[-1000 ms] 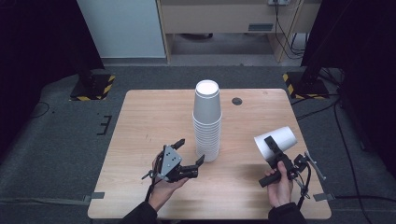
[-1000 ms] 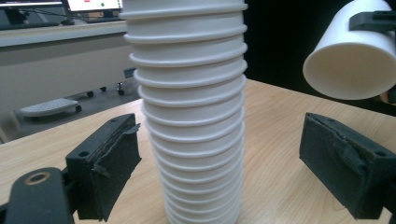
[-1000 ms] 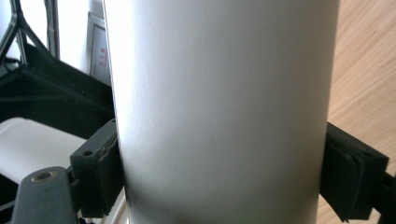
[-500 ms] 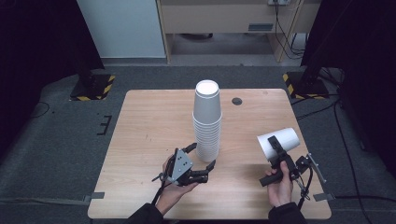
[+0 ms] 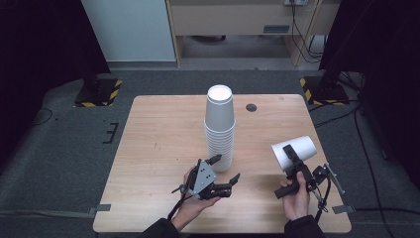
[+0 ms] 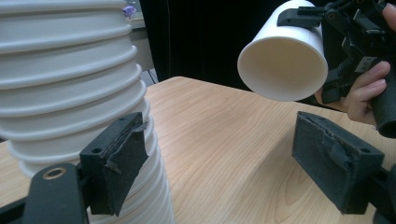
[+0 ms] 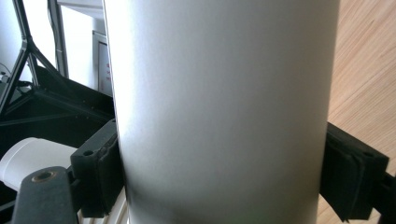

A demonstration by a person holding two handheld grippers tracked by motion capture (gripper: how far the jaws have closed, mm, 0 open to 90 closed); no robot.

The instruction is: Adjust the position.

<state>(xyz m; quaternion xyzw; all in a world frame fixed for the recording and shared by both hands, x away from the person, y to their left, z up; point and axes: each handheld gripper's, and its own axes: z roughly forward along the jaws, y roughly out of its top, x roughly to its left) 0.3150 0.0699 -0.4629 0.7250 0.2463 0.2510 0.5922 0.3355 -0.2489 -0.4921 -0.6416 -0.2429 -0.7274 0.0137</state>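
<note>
A tall stack of white paper cups (image 5: pixel 219 129) stands upside down near the table's middle. My left gripper (image 5: pixel 227 167) lies low at the stack's base, open; its jaws have just been closing a little. In the left gripper view the stack (image 6: pixel 70 84) sits behind the left pad (image 6: pixel 119 163), with bare table between the jaws. My right gripper (image 5: pixel 294 157) is shut on a single white cup (image 5: pixel 293 151), held tilted above the table's right side, mouth toward the stack. That cup (image 7: pixel 224 93) stands between both pads in the right gripper view.
The wooden table (image 5: pixel 158 134) has a small black disc (image 5: pixel 251 107) near its far edge. Black stands with yellow-striped bases (image 5: pixel 96 91) sit on the grey floor at both far corners. A cabinet stands behind.
My left gripper has slid right and forward along the table up to the base of the cup stack. The right gripper and its cup have stayed in place.
</note>
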